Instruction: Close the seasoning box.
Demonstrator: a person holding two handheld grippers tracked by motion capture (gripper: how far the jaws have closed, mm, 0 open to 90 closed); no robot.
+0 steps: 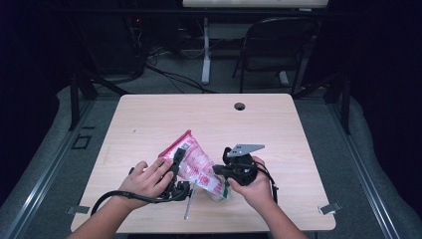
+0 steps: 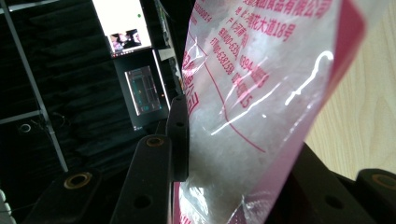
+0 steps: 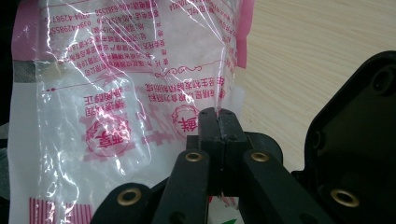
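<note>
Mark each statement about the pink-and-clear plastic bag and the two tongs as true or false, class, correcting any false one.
1. The pink-and-clear plastic bag lies flat on the light wooden table. False: it is held up, tilted.
2. The right tongs are shut on the bag's edge. True.
3. The left tongs have the bag between their jaws. True.
4. The bag's print is blue. False: it is pink-red.
5. A thin metal rod lies on the table beneath the bag. True.
</note>
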